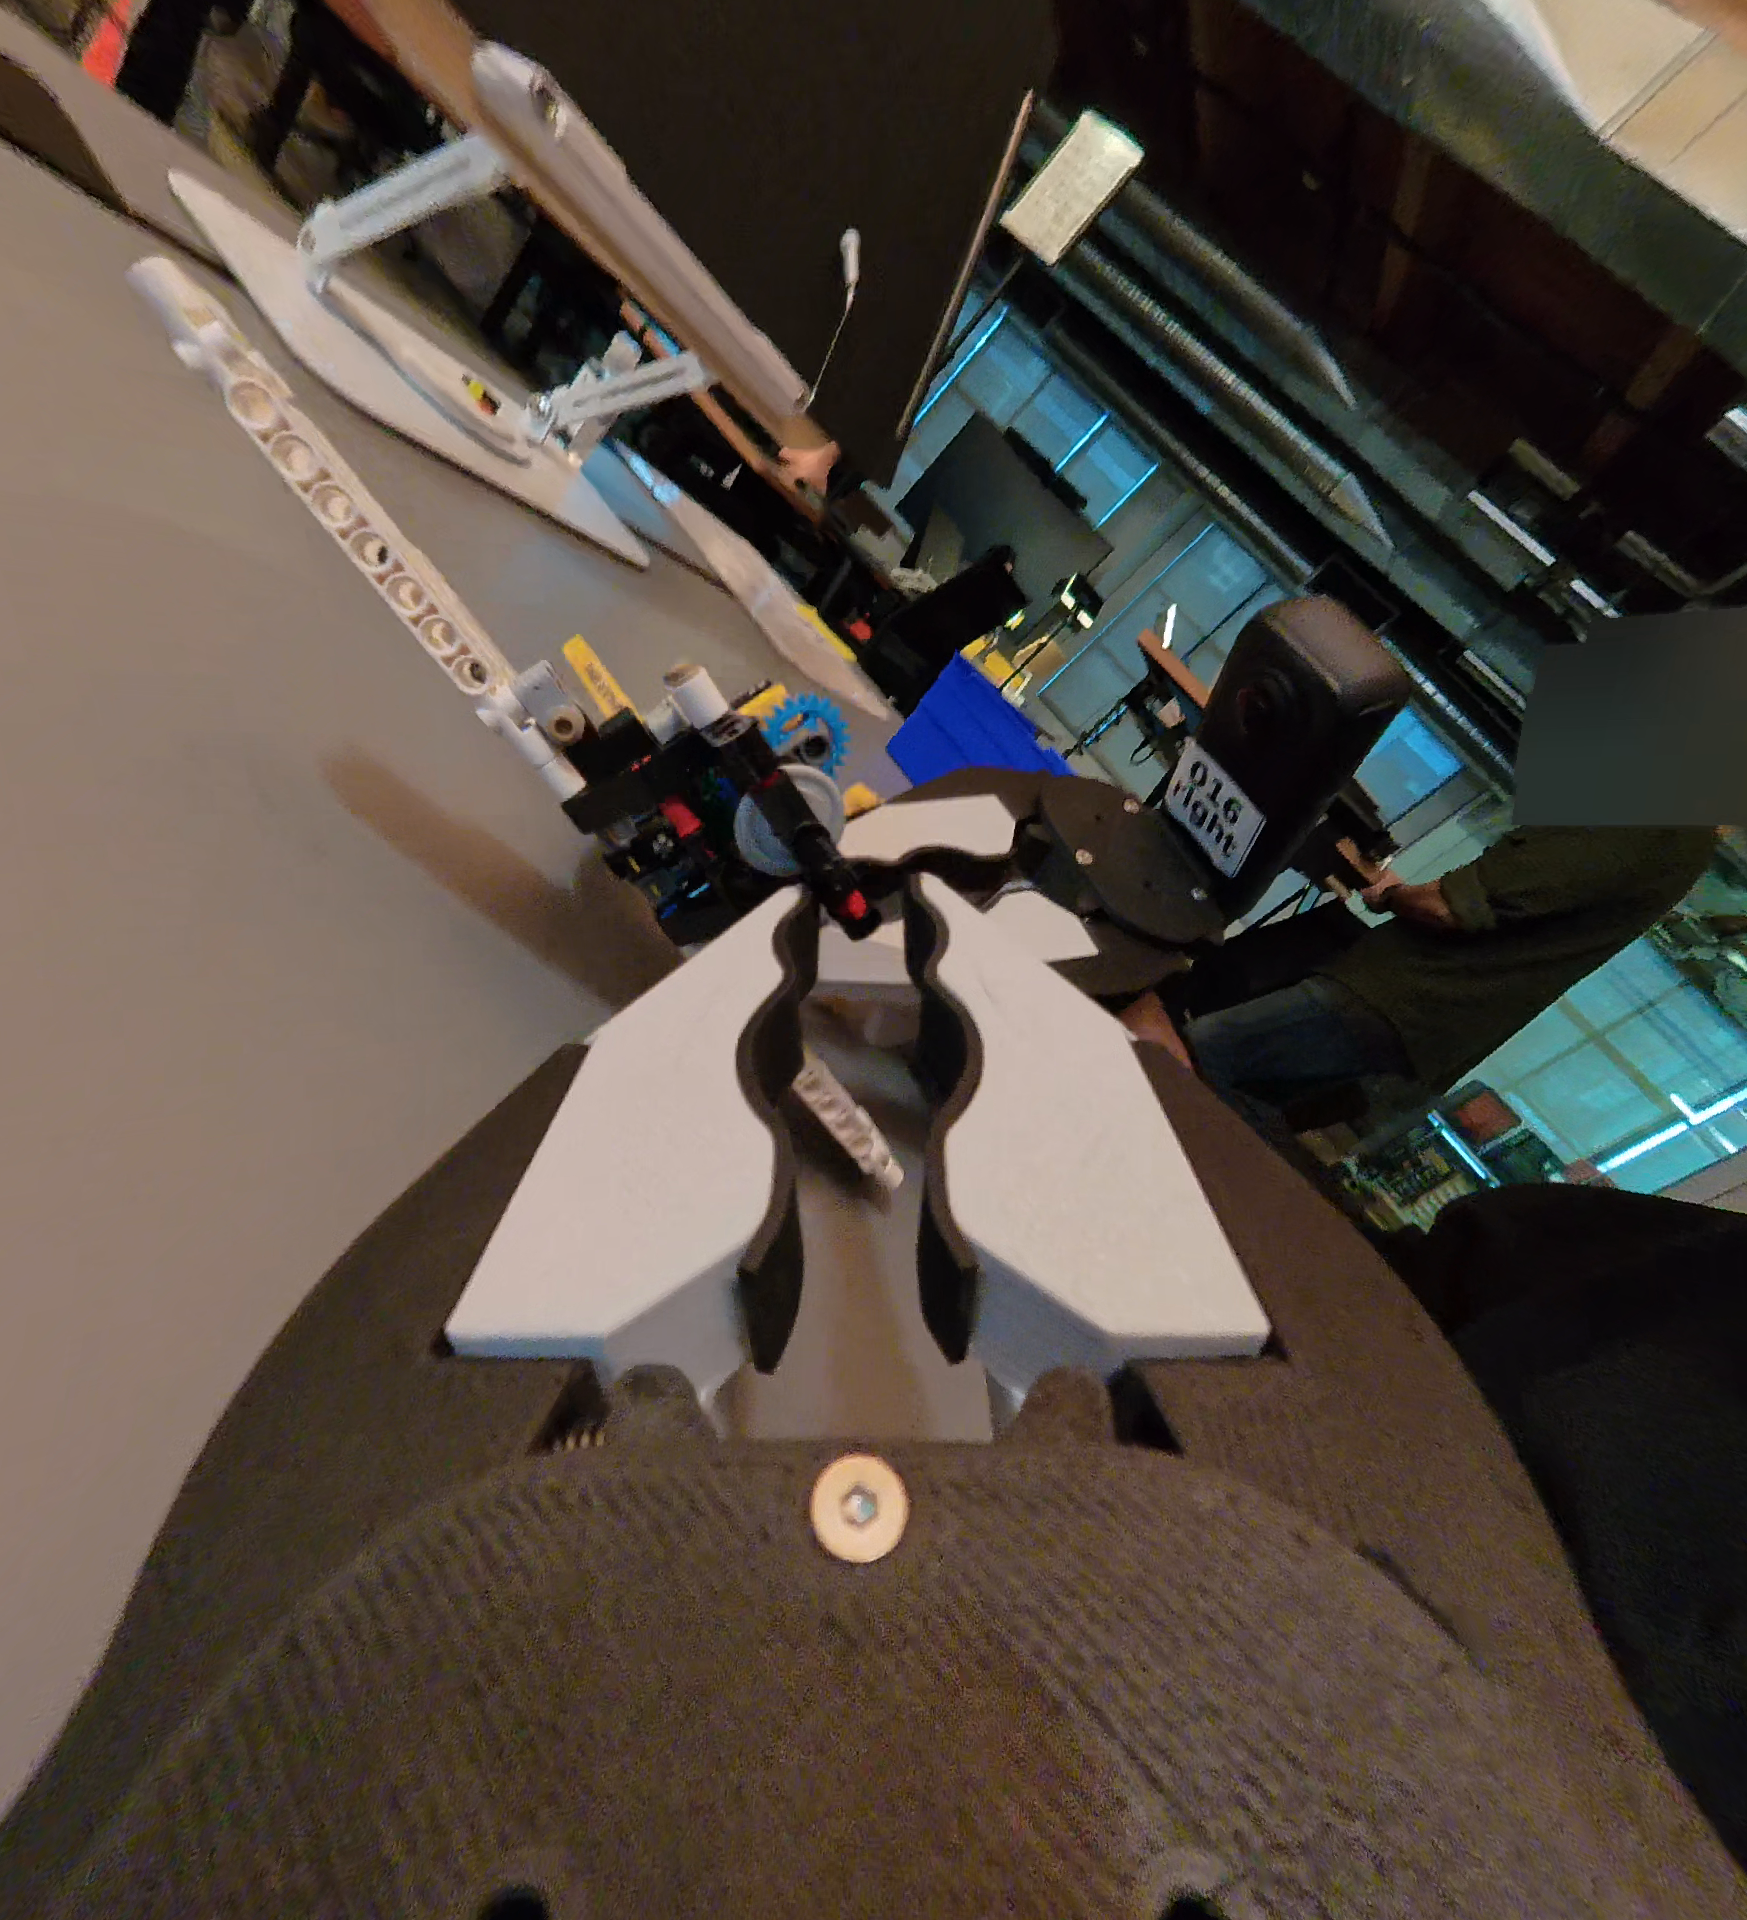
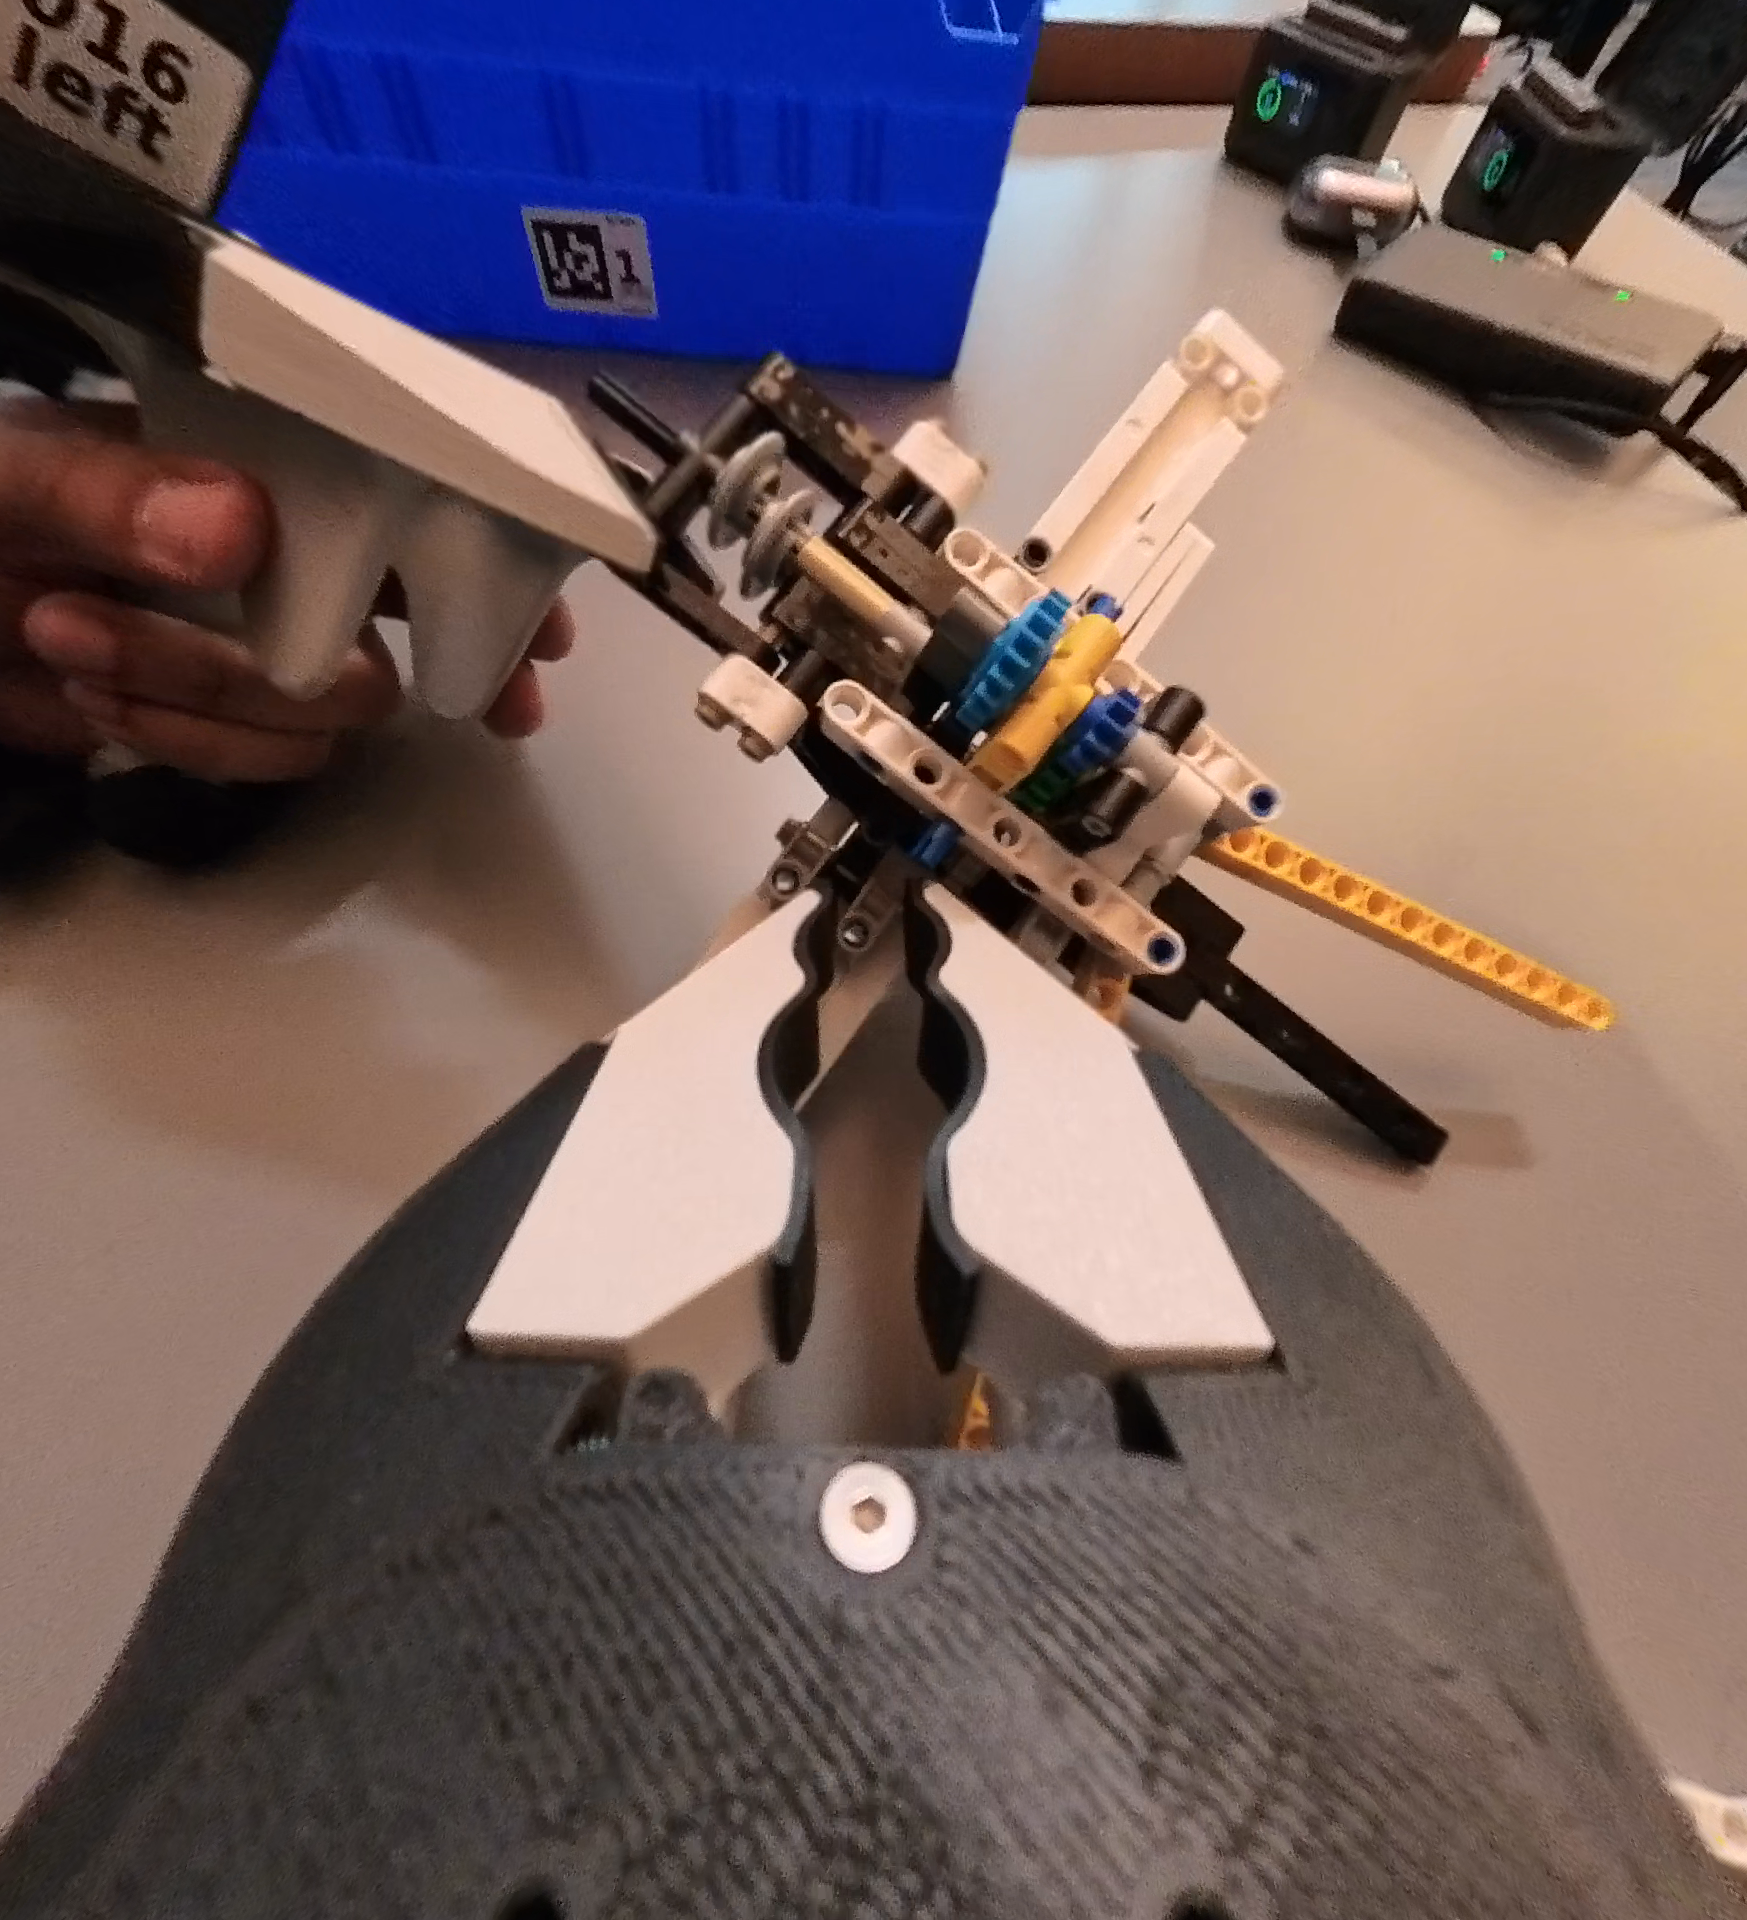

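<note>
Two claws meet at the brick model (image 2: 1004, 707); my left claw (image 1: 848, 894) clamps its black axle (image 1: 827, 868); my right claw (image 2: 869, 914) grips its grey connector (image 2: 864, 909); blue bin (image 2: 640, 156) behind.

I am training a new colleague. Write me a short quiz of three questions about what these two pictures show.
1. True or false: the brick-built model lies inside the blue bin.
2. What colour is the long holed beam that sticks out of the model? A red, B yellow, C green.
3. Fill in: the small grey link of the model sits at the fingertips of the ___ tool.

Key
1. False: the model is outside the bin, in front of it.
2. B.
3. Right: the link is at the tips of the right tool.
</note>
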